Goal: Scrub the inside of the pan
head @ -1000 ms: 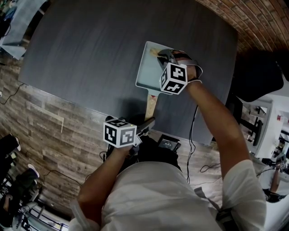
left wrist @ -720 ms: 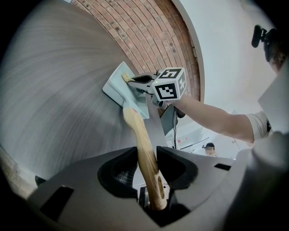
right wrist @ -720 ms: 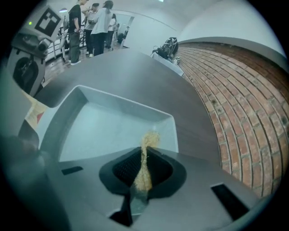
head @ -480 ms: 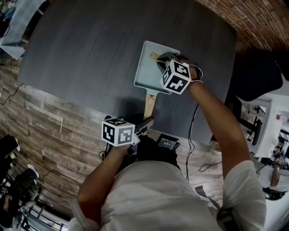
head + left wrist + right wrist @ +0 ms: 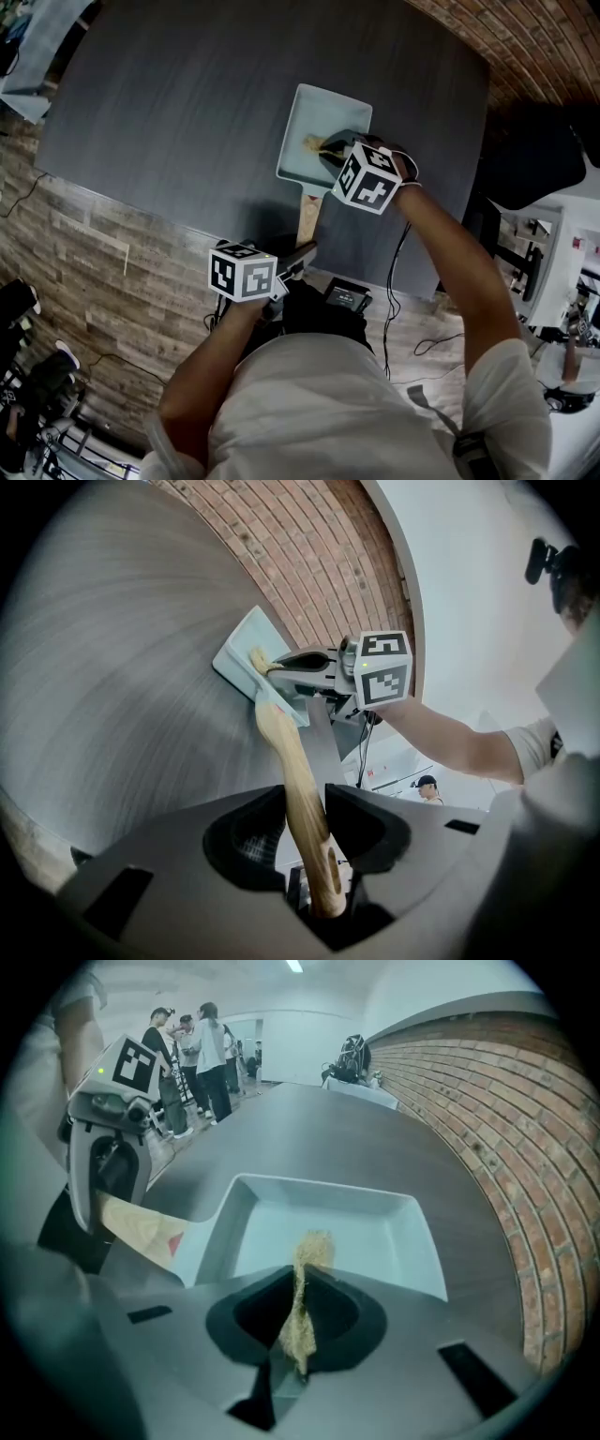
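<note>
Flat on the dark grey surface (image 5: 178, 94), open side up: a square, pale grey-blue pan (image 5: 302, 112). Out from the pan's near edge, toward the person, a wooden handle (image 5: 307, 217), with a small red mark (image 5: 174, 1244) on it just beside the pan's wall. Clamped on the handle's end farthest from the pan, the left claw (image 5: 306, 808), both jaws pressed against the wood, aimed slightly downward along it. Above the pan's near-right part, tipped steeply down into it, the right claw (image 5: 298, 1297), jaws pinched on a tan, fibrous scrubber (image 5: 314, 1246). Beyond those jaws, the scrubber's loose end down at the pan's floor, near its middle; contact with the floor hard to confirm. From above, the right marker cube (image 5: 364, 176) over the pan's near rim, the left marker cube (image 5: 242, 272) well short of the pan, past the handle's end. Past the pan's right side, a brick wall (image 5: 487, 1110). Well away beyond the pan's handle side, several standing people (image 5: 192, 1044).
</note>
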`<state>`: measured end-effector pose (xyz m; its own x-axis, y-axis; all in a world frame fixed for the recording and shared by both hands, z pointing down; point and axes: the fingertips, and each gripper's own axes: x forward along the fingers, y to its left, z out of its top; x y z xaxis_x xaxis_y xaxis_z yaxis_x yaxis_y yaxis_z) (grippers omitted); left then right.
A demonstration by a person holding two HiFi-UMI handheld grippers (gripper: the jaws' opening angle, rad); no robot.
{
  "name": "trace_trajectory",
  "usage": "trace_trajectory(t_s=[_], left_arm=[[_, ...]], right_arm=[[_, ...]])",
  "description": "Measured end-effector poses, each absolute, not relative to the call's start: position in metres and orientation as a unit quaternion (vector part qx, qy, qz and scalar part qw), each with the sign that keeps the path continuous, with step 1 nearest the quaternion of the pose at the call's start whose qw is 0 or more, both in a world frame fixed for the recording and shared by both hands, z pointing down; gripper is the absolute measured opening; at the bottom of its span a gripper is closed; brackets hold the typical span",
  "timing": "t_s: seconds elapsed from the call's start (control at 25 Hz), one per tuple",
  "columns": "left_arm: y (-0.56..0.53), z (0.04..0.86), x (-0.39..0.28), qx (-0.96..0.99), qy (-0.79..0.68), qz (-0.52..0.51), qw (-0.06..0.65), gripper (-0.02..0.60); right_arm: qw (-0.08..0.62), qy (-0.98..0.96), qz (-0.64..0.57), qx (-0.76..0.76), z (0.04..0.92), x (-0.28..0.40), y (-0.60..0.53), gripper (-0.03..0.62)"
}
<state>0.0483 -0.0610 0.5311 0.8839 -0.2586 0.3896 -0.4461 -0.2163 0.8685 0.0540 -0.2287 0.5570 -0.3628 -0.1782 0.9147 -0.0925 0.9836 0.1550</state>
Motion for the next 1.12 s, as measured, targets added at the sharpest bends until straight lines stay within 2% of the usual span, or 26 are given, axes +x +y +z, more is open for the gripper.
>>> trace_trajectory(t_s=[0.48,0.72,1.12], left_arm=[[-0.062,0.531,0.049,0.775,-0.229,0.079,0.584,0.140],[-0.061,0.531,0.048,0.774,-0.231,0.077,0.585,0.140],[-0.062,0.531,0.048,0.772,-0.235,0.074,0.586,0.139]], right_arm=[[0.530,-0.843,0.082,0.034,0.556,0.050,-0.197,0.041],[0.541,-0.831,0.132,-0.018,0.554,0.049,-0.182,0.043],[0.548,-0.780,0.298,-0.054,0.551,0.048,-0.182,0.040]])
